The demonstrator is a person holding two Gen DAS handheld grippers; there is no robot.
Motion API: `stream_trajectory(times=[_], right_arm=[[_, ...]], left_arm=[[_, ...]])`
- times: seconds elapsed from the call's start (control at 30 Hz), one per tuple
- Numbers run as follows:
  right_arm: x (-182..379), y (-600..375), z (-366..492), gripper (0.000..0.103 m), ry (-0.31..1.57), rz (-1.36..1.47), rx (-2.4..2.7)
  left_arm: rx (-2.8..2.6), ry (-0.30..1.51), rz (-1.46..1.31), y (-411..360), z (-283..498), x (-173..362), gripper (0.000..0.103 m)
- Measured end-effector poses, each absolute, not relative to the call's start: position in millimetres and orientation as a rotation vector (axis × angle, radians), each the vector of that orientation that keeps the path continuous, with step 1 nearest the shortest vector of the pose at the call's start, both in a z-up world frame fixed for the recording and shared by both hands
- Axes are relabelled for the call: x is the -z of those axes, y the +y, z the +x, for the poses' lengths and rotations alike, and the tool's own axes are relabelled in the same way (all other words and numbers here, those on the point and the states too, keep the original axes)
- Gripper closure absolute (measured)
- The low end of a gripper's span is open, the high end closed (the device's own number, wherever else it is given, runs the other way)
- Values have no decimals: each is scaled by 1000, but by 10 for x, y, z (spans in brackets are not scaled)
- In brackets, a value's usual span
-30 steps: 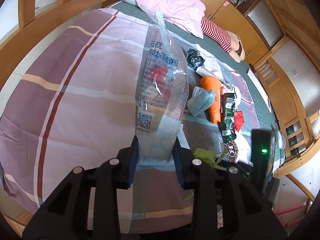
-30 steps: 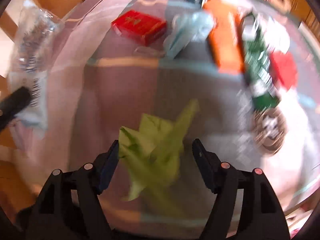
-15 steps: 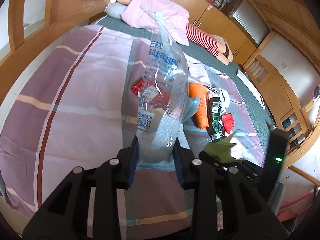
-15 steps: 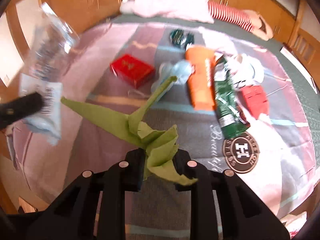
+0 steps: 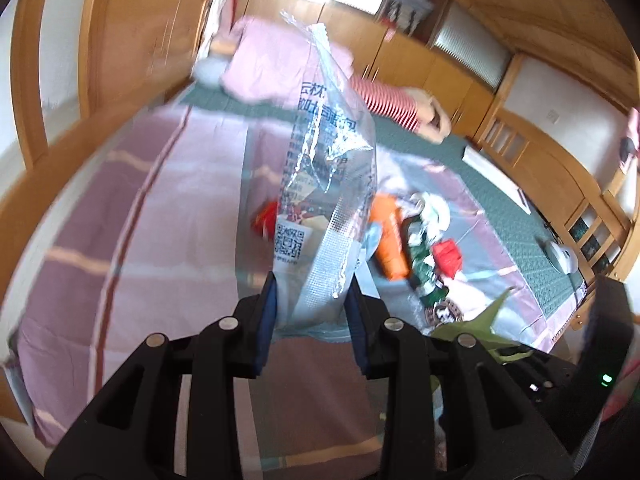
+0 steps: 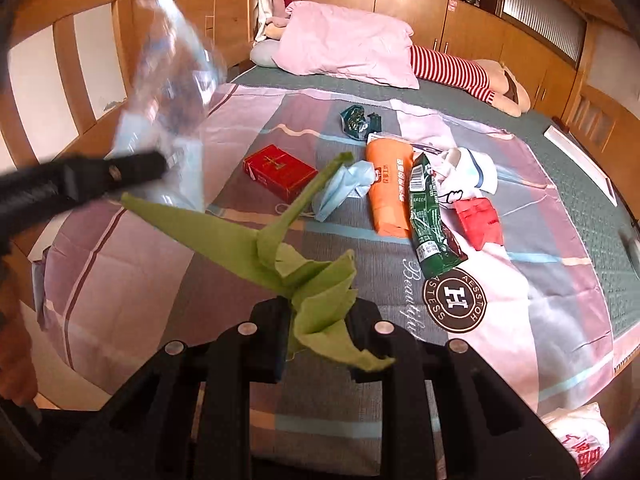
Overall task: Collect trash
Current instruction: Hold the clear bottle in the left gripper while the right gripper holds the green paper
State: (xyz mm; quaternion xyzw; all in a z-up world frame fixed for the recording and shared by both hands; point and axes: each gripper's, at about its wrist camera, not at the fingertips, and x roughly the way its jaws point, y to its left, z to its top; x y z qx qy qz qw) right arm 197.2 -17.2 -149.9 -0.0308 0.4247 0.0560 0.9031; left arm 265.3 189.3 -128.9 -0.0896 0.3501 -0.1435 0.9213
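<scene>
My left gripper (image 5: 310,322) is shut on a clear plastic bag (image 5: 326,184) with blue print, held upright above the bed; the bag also shows at the left of the right wrist view (image 6: 172,76). My right gripper (image 6: 318,334) is shut on a crumpled green paper (image 6: 276,248), lifted above the bedspread; its tip shows in the left wrist view (image 5: 480,324). On the bedspread (image 6: 140,248) lie a red box (image 6: 280,170), a blue face mask (image 6: 344,188), an orange packet (image 6: 390,196), a green wrapper (image 6: 430,220), a red packet (image 6: 480,224) and a dark green wrapper (image 6: 358,120).
A white cloth (image 6: 468,176) lies by the green wrapper. A pink pillow (image 6: 348,44) and a striped plush toy (image 6: 468,72) lie at the head of the bed. Wooden bed rails (image 6: 80,52) run along the left. A white bag (image 6: 580,440) sits below the bed's right edge.
My right gripper closed on the green paper and lifted it off the bedspread. My left gripper has tilted up and back with the clear bag still in it.
</scene>
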Motion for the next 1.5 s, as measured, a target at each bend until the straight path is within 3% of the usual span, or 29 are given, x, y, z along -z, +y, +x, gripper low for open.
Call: stream_trajectory(times=[0.5, 1.5], right_arm=[[1515, -268, 1992, 79, 886, -17, -93], [1515, -310, 1999, 79, 888, 10, -102]], left_arm=[[235, 633, -68, 1771, 2540, 1134, 70], [221, 637, -42, 1743, 2527, 1134, 70]])
